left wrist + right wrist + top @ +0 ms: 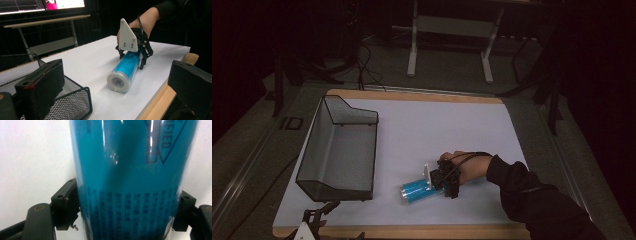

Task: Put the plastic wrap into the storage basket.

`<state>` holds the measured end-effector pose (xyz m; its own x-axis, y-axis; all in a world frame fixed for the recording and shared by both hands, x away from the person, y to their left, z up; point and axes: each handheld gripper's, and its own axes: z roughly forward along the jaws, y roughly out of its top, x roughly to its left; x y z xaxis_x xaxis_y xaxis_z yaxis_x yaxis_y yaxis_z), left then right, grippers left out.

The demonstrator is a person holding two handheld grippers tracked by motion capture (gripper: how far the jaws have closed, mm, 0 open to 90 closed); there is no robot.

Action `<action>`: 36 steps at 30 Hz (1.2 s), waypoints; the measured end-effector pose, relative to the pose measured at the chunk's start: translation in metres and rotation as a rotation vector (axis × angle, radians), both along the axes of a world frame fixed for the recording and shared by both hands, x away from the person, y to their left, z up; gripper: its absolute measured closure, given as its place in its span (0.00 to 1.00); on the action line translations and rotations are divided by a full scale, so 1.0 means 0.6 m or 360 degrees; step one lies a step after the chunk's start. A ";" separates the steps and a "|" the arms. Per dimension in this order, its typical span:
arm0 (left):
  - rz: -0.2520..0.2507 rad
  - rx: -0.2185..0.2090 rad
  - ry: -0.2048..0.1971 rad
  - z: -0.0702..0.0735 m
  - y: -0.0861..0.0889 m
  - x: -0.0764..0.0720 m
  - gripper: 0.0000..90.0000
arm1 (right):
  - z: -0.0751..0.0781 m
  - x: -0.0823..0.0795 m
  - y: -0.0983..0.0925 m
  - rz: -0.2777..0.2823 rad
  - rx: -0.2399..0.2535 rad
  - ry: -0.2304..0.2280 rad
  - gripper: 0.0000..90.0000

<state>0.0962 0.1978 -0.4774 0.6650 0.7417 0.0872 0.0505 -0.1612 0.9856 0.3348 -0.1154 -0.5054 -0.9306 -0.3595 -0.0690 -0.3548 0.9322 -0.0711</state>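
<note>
At the far left of the white table (412,125) stands the black mesh basket (339,150), empty as far as I can see. My left gripper (319,215) hangs at the near left edge just below the basket's near corner, its jaws wide apart with nothing between them. To the right, near the table's front, the blue cylinder (414,190) lies on its side, its pale cap end (117,82) pointing toward the basket. My right gripper (443,177) is down on the cylinder's right end, and the pads press on both flanks of it, so I read this as the grasp step. Next I judge a lift, then a carry left over the basket's rim without letting the slick wrapper slip.
</note>
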 end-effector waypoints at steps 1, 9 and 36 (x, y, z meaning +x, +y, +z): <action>-0.0004 0.0000 0.0000 0.000 0.000 0.000 0.02 | 0.000 -0.001 0.001 -0.0013 -0.0008 -0.0007 0.27; -0.0004 0.0010 -0.0002 -0.001 -0.001 0.000 0.02 | 0.004 -0.004 -0.003 -0.0025 0.0022 -0.0029 0.34; -0.0014 0.0037 -0.0013 -0.002 -0.003 0.002 0.02 | 0.021 -0.007 0.001 -0.0127 0.0040 0.0021 0.35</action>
<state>0.0971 0.1958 -0.4783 0.6705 0.7337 0.1099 0.0411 -0.1846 0.9820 0.3308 -0.1146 -0.4930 -0.9570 -0.2826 -0.0647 -0.2803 0.9589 -0.0431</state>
